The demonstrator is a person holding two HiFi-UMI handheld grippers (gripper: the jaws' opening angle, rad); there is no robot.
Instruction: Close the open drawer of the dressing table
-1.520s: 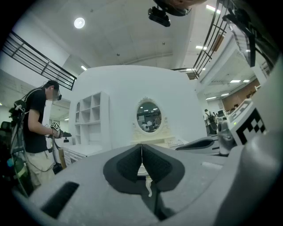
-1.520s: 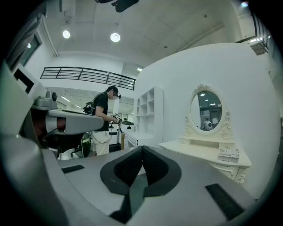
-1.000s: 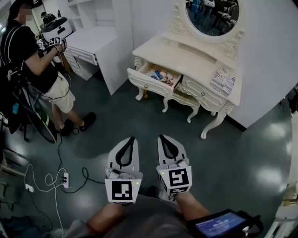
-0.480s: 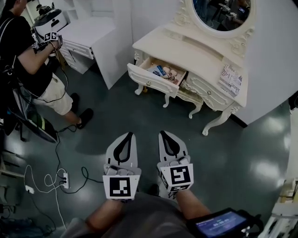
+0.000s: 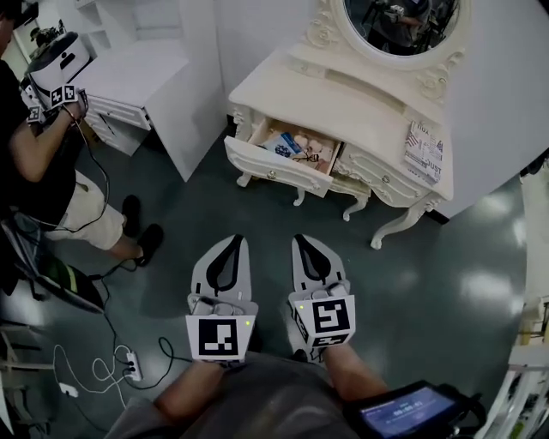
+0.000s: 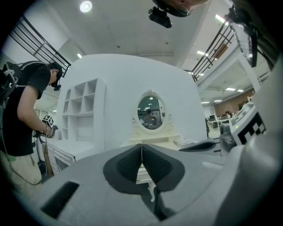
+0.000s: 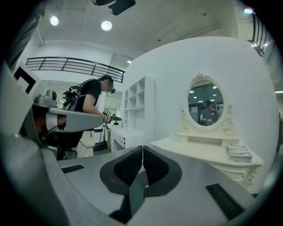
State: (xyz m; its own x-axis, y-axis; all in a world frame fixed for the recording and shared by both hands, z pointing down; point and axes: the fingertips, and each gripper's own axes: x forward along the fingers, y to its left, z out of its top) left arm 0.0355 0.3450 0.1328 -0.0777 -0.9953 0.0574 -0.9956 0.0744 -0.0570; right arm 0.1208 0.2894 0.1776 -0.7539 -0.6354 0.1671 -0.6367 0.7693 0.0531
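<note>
Both grippers are held low over the dark floor (image 5: 257,214), side by side and pointing forward. The left gripper (image 5: 235,240) has its jaws pressed together with nothing between them, and the right gripper (image 5: 299,239) likewise has its jaws shut and empty.

Well ahead of both sets of jaws, roughly in line with the gap between the two grippers, stands the cream dressing table (image 5: 360,103). Its left drawer (image 5: 274,167) is pulled out toward the jaws. Small items lie inside it, too small to name.

Beyond the drawer an oval mirror (image 5: 399,26) rises from the back of the surface. A booklet (image 5: 425,153) lies on the surface, ahead and to the right of the right jaws.

Far to the left of the left jaws stands another person (image 5: 43,163).
</note>
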